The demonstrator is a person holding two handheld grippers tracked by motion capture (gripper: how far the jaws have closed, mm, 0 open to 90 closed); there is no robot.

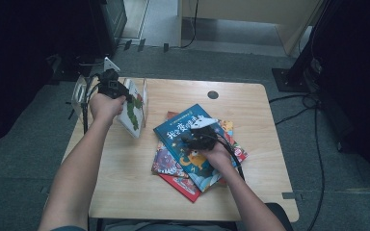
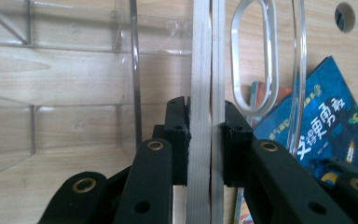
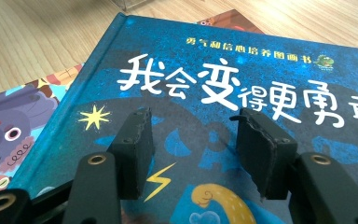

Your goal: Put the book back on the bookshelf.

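A thin white book with a green picture stands upright inside a clear acrylic book rack at the table's far left. My left gripper is shut on it, and the left gripper view shows both jaws pressed on the book's pale edge. A blue picture book with white Chinese lettering tops a loose stack at the table's middle. My right gripper hovers just over its cover, open with nothing between its fingers.
Under the blue book lie a red book, a purple cartoon book and an orange one. The rack's clear dividers flank the held book. A round cable hole sits near the wooden table's far edge.
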